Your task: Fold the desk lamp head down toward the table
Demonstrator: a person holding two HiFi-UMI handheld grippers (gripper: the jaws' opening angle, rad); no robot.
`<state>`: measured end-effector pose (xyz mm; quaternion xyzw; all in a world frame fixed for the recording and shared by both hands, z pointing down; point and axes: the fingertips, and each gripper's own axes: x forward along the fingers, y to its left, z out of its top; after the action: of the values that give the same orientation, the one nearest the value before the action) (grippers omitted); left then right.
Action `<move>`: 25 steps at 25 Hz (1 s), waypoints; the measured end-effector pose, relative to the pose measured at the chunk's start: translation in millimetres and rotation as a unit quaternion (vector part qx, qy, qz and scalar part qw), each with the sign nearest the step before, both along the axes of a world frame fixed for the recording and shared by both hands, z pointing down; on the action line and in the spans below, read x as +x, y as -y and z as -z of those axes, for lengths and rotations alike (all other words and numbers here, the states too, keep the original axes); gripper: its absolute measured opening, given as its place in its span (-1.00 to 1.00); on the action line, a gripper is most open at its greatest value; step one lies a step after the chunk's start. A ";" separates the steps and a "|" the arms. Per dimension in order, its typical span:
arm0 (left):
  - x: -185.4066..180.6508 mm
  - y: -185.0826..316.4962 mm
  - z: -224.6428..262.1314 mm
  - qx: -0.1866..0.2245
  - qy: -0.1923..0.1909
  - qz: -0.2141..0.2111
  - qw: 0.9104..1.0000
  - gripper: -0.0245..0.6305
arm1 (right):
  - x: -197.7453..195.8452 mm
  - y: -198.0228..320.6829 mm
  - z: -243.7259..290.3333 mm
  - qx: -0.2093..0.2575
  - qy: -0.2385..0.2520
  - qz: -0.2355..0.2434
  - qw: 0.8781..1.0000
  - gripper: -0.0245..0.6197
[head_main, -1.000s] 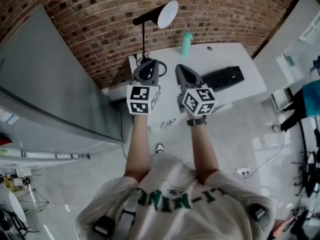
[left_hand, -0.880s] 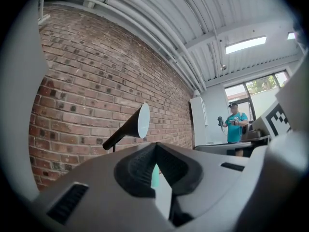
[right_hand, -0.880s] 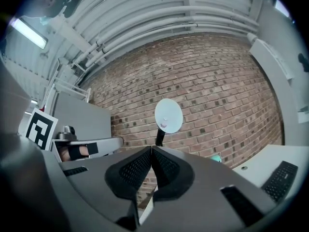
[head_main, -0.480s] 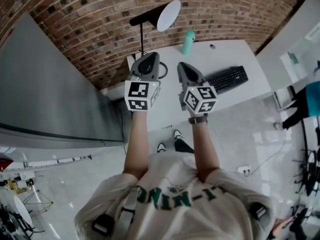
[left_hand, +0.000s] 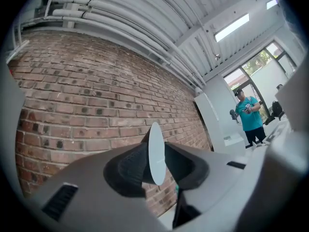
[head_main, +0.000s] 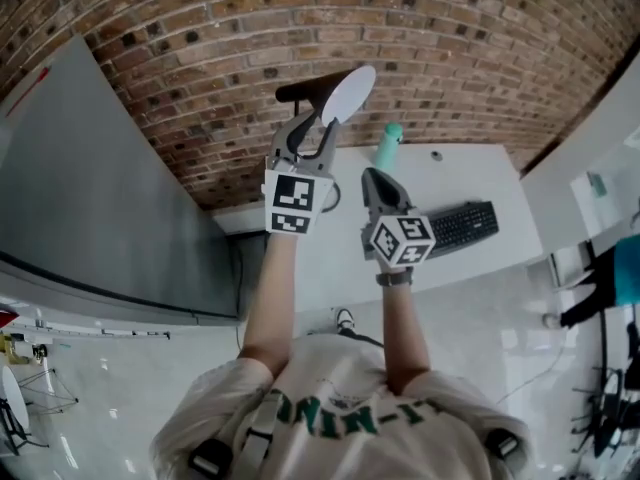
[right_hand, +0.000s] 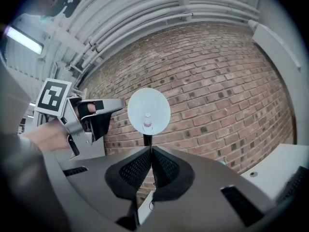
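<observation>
The desk lamp has a white round head (head_main: 347, 93) on a black arm (head_main: 300, 92), raised above the white desk (head_main: 440, 183). My left gripper (head_main: 308, 126) is lifted up to the head, just short of it. Its jaws are opening, and in the left gripper view the head (left_hand: 156, 153) shows edge-on in the gap between them, with the pads off it. In the right gripper view the left gripper (right_hand: 91, 114) stands beside the head (right_hand: 148, 111), apart from it. My right gripper (head_main: 376, 176) is lower over the desk, shut (right_hand: 150, 166) and empty.
A green bottle (head_main: 388, 146) and a black keyboard (head_main: 462, 226) are on the desk, with a brick wall (head_main: 200, 28) behind it. A tall grey panel (head_main: 110, 198) stands at the left. A person in a teal shirt (left_hand: 248, 117) is far off.
Both grippers have moved forward toward the lamp. The left one has risen to the lamp head and its jaws, shut before, now stand apart. The right stays shut.
</observation>
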<state>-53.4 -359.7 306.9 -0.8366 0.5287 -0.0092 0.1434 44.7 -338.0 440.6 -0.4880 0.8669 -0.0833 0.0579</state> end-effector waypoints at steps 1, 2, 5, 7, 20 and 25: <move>1.1 5.2 2.8 0.003 0.002 0.003 1.000 -0.58 | 1.1 5.0 -1.5 -0.002 0.000 0.003 1.000 -0.90; 1.9 10.8 5.9 0.006 0.004 0.006 1.000 -0.58 | 1.5 10.4 -3.5 -0.004 0.000 0.005 1.000 -0.90; 4.0 24.8 13.6 0.010 0.014 0.014 1.000 -0.58 | 1.2 23.8 -11.3 -0.020 0.004 0.012 1.000 -0.90; 4.5 30.8 17.2 0.012 0.020 0.020 1.000 -0.58 | 0.4 28.9 -12.7 -0.023 0.008 0.016 1.000 -0.90; 1.4 47.4 29.1 0.035 0.042 0.051 0.997 -0.79 | -12.6 48.4 -9.1 -0.023 0.027 0.033 0.999 -0.90; 1.5 46.4 28.9 0.043 0.043 0.061 0.996 -0.82 | -14.9 49.8 -9.9 -0.024 0.031 0.038 0.999 -0.90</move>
<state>-51.9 -406.1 278.0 -0.7946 0.5720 -0.0310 0.2013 29.9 -387.9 450.4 -0.4532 0.8803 -0.1216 0.0696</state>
